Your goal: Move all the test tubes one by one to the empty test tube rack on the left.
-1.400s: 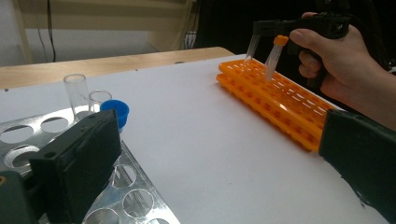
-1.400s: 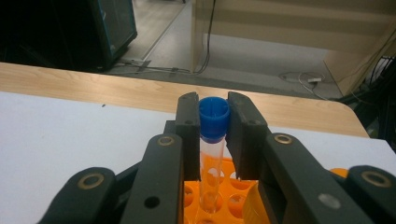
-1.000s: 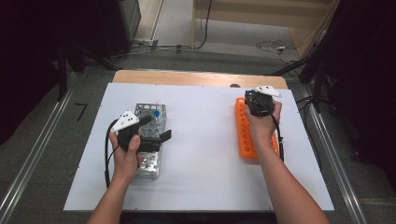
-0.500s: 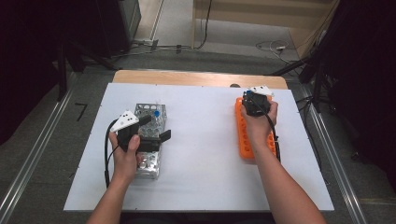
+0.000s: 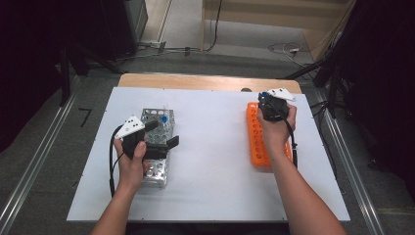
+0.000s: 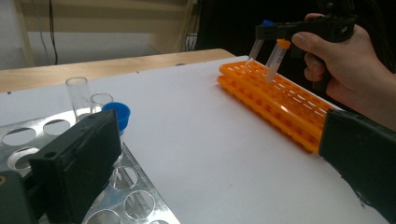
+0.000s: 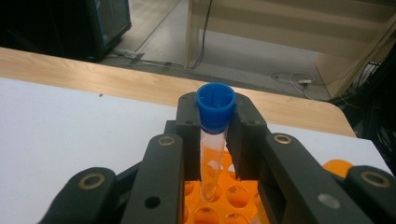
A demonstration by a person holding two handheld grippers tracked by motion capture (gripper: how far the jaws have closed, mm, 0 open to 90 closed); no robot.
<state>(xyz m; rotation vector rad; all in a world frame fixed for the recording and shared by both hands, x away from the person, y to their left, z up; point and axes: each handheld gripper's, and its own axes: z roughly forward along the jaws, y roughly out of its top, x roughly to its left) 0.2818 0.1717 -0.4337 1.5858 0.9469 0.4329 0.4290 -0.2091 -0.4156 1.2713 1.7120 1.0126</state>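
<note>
High view: right tool [image 5: 265, 99] hovers at the far end of the orange rack [image 5: 255, 142]; left tool [image 5: 164, 134] rests over the metal rack [image 5: 155, 171] on the white bench [image 5: 215, 161].
Left gripper view: left tool's jaws stand wide apart, empty, beside a blue-capped tube [image 6: 116, 115], probably waiting.
Right gripper view: right tool [image 7: 216, 133], having just closed, clamps a blue-capped tube [image 7: 213, 140] upright above the rack's holes, apparently for seating.

A blue-capped clear tube [image 7: 214, 140] sits in black claw [image 7: 215, 135] above an orange rack [image 5: 262, 142] on a white table [image 5: 215, 147].
</note>
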